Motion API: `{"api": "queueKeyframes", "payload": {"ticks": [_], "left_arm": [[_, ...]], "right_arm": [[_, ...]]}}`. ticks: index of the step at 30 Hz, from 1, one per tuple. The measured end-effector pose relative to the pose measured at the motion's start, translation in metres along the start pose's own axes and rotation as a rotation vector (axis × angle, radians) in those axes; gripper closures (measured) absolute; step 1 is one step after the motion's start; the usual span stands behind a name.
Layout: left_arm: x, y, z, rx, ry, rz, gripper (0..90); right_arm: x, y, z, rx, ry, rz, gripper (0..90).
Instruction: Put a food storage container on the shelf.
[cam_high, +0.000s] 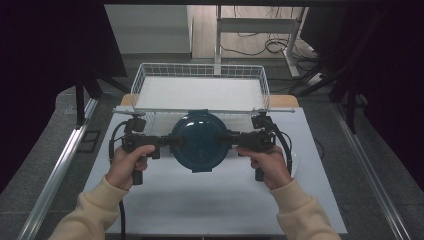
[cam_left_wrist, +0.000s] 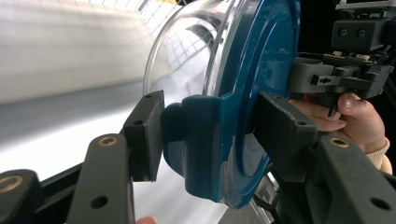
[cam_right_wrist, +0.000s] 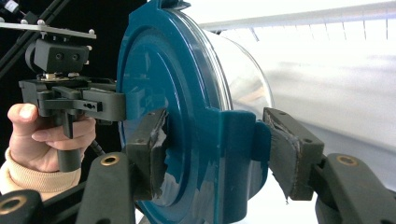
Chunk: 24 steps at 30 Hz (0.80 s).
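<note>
White surface (cam_high: 215, 200) at the centre, evenly lit. Grey carpeted floor (cam_high: 45, 145) to either side of the surface, with metal rails (cam_high: 60, 170) along its long edges. Beyond the surface, a pale wall (cam_high: 150, 27), a metal desk frame (cam_high: 260, 25) and loose cables (cam_high: 272, 47). Dark curtains (cam_high: 50, 45) flanking it.

A white table (cam_high: 210, 200) carries a white wire basket (cam_high: 200, 87) at its far edge. The basket stands centred across the table's width, and the surface nearer than the basket is bare white.
</note>
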<state>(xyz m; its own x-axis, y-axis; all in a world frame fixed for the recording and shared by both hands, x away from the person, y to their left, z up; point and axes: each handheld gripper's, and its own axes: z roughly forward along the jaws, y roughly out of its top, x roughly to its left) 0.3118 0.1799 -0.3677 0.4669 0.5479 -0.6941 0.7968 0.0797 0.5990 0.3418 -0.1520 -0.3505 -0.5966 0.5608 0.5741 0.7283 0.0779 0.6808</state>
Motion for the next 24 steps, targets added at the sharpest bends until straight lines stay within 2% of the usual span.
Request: {"api": "queueKeyframes", "payload": {"ticks": [13, 24], "left_arm": [[-0.009, 0.041, -0.011, -0.016, -0.006, 0.035, 44.2], [-0.009, 0.066, -0.008, -0.011, -0.015, 0.034, 44.2]], "right_arm": [[0.012, 0.046, -0.004, -0.016, 0.003, -0.036, 42.7], [0.009, 0.066, -0.005, -0.024, -0.002, -0.04, 42.8]]}}
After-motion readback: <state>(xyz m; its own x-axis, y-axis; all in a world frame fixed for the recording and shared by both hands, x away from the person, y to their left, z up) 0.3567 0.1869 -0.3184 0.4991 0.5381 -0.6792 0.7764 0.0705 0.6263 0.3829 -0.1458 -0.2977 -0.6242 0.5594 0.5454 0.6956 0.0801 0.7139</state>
